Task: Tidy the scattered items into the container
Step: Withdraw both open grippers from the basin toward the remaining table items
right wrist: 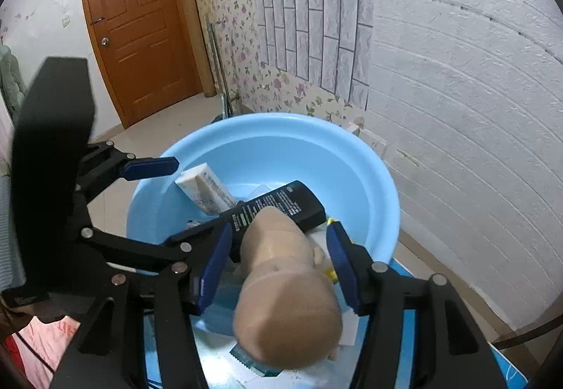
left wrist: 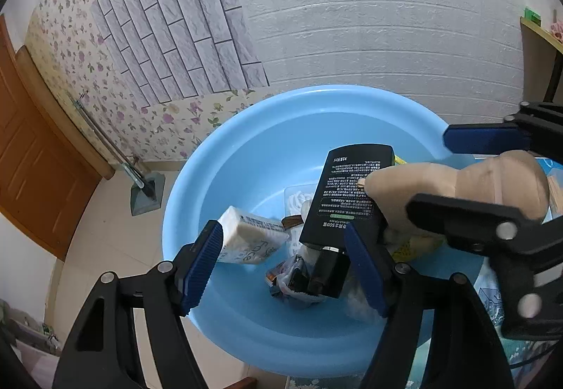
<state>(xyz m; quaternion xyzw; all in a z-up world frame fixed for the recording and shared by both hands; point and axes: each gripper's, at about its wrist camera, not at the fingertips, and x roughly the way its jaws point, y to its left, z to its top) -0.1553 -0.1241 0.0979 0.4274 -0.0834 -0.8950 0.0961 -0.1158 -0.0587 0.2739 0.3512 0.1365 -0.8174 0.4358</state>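
A light blue basin (left wrist: 246, 114) (right wrist: 267, 121) holds a black box with white print (left wrist: 348, 192) (right wrist: 281, 202), a white tissue pack (left wrist: 250, 237) (right wrist: 204, 188) and crumpled snack wrappers (left wrist: 288, 280). My left gripper (left wrist: 281, 230) hangs open over the basin. The tissue pack and the box's lower end lie below, between its blue pads. Nothing is gripped. A beige plush toy (left wrist: 492, 177) (right wrist: 278, 248) is over the basin's near edge between the pads of my right gripper (right wrist: 279, 227) (left wrist: 429, 172). A slim gap shows on each side of the toy, and its head is blurred.
The basin stands on a blue patterned surface (left wrist: 492, 301) close to a white textured wall (right wrist: 457, 72). A long-handled tool (left wrist: 147, 192) leans on the floral wall. An orange door (right wrist: 140, 37) is at the left. A shelf edge (left wrist: 538, 37) juts in at the right.
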